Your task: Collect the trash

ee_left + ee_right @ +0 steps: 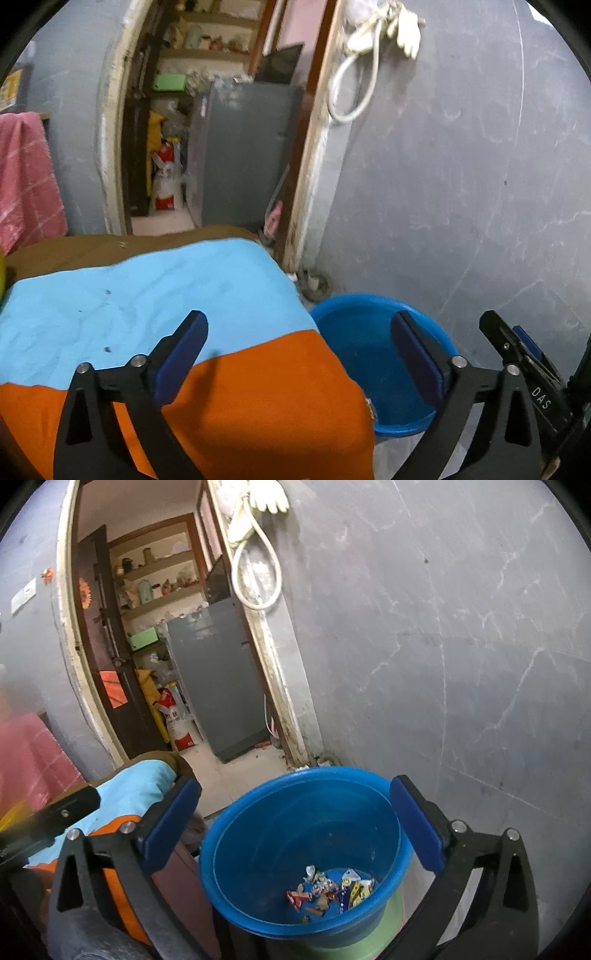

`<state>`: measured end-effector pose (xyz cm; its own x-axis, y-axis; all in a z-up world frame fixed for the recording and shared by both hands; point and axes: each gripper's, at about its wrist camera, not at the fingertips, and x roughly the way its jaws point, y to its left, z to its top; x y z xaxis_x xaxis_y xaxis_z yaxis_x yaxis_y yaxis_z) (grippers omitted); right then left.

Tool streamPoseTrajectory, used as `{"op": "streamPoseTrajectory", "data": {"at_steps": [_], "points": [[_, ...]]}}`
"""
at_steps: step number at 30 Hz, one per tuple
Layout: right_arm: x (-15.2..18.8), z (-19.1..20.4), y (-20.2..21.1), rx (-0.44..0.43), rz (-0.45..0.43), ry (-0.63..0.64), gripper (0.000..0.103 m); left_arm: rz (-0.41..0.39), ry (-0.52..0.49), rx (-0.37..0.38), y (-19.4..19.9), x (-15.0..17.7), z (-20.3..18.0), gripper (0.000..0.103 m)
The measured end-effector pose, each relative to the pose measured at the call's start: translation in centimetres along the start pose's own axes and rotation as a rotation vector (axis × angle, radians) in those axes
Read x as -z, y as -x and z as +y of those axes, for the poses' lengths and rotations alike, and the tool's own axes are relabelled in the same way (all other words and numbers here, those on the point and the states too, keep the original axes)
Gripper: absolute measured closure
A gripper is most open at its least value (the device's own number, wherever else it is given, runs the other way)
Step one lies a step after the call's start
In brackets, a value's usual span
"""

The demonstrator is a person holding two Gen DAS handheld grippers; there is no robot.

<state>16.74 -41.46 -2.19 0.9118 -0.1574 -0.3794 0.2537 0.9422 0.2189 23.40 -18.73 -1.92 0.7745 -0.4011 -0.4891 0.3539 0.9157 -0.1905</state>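
Observation:
A blue plastic tub (303,823) stands on a green base beside the bed, with several small crumpled wrappers (328,890) lying at its bottom. My right gripper (295,797) hangs over the tub, jaws wide open, nothing between them. My left gripper (299,325) is open too and empty, above the corner of the bed cloth (166,295), with the blue tub (373,354) to its right. One finger of the right gripper (517,350) shows at the right edge of the left wrist view. A black part of the left gripper (59,819) shows at the left of the right wrist view.
The bed is covered in a light blue and orange cloth (240,398) over a brown blanket. A grey wall (461,646) rises right behind the tub. A doorway (177,657) opens to a room with a grey fridge (218,679) and shelves. A white cable (354,88) hangs by the door frame.

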Motion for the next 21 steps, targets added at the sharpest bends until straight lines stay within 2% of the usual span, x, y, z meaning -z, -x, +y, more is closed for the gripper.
{"op": "streamPoseTrajectory", "data": {"at_steps": [8, 12, 21], "points": [[-0.1, 1.4, 2.5, -0.031, -0.105, 0.031, 0.000, -0.104, 0.018, -0.041, 3.7, -0.2, 1.7, 0.002], [-0.3, 2.2, 4.2, -0.028, -0.149, 0.053, 0.000, -0.123, 0.011, -0.068, 5.5, 0.0, 2.5, 0.002], [-0.4, 4.4, 8.9, -0.034, -0.234, 0.122, 0.000, -0.167, 0.063, -0.094, 9.9, 0.3, 4.5, 0.002]]}}
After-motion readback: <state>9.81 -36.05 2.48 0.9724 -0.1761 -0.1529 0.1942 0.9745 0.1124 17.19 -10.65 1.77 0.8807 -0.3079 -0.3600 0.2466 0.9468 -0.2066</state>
